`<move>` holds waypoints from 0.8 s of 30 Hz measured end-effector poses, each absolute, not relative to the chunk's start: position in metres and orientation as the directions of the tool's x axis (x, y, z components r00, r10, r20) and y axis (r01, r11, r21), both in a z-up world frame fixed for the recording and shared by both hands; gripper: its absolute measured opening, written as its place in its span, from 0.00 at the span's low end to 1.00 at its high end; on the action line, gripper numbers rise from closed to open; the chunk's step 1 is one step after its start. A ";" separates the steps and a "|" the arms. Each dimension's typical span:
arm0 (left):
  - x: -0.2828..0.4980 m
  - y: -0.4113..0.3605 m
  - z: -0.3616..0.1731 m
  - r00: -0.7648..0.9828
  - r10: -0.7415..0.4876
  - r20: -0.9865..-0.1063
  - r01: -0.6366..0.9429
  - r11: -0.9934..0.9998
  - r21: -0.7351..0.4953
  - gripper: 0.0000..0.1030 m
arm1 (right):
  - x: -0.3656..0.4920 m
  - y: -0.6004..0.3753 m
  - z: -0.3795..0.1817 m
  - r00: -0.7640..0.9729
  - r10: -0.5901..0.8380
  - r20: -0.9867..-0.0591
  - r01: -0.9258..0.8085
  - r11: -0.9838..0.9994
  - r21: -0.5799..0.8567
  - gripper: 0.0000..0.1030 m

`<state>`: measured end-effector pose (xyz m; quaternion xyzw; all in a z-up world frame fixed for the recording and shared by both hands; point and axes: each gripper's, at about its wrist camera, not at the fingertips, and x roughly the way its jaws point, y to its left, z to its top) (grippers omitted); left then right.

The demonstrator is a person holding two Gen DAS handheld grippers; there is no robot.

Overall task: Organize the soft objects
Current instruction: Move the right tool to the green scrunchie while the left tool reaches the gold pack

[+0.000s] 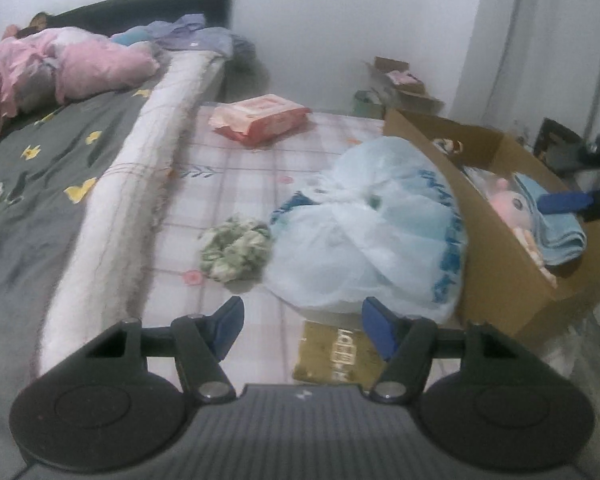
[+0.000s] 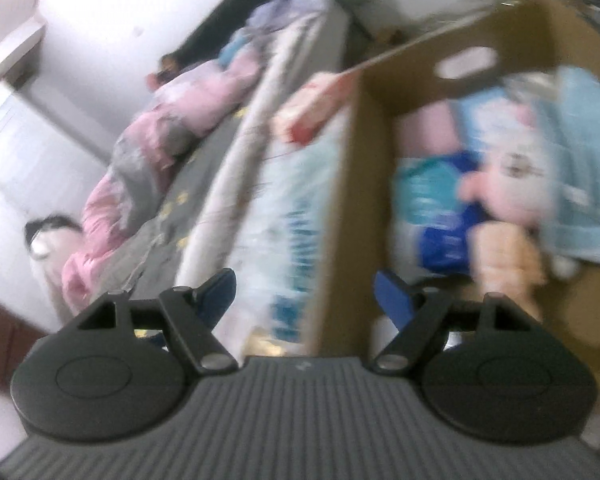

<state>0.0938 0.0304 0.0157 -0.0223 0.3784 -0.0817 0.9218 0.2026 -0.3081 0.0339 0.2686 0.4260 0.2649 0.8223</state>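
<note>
Floral bundle sits dead ahead of the left claw, right claw is over the box

The left gripper (image 1: 302,330) is spread wide and holding nothing, hovering low over the checked mattress (image 1: 236,168); the crumpled green floral cloth (image 1: 236,249) lies just ahead and a touch to its left, its long side running roughly across the jaws, touching the big plastic bag (image 1: 374,232). So the left one looks the nearer for that grab. The right gripper (image 2: 304,294) is also spread and empty, straddling the near wall of the cardboard box (image 2: 356,168). Its blurry view shows the pink plush (image 2: 508,188) and blue towel (image 2: 580,168) down inside the box, and never the floral cloth; the left view shows a red wipes pack (image 1: 260,118) further up the mattress
</note>
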 end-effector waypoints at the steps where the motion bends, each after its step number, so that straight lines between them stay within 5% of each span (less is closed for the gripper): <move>1: 0.096 0.034 0.015 0.707 -0.164 -0.688 0.127 0.986 -0.105 0.64 | 0.209 -0.293 0.039 0.477 0.685 -0.551 -0.241 0.704 0.668 0.75; 7: 0.112 0.049 0.007 0.742 -0.120 -0.659 0.109 0.992 -0.058 0.59 | 0.253 -0.197 0.055 0.347 0.726 -0.594 -0.378 0.688 0.619 0.72; 12: 0.108 0.048 -0.008 0.689 -0.234 -0.686 0.227 0.969 -0.102 0.59 | 0.282 -0.130 0.044 0.226 0.705 -0.672 -0.415 0.694 0.589 0.61; 17: 0.106 0.013 -0.034 0.580 -0.318 -0.750 0.361 0.926 -0.114 0.77 | 0.286 -0.113 0.033 0.192 0.692 -0.696 -0.411 0.700 0.584 0.61; 24: 0.111 -0.026 -0.062 0.608 -0.224 -0.762 0.390 0.920 0.041 0.87 | 0.276 -0.116 0.026 0.205 0.666 -0.717 -0.385 0.729 0.567 0.61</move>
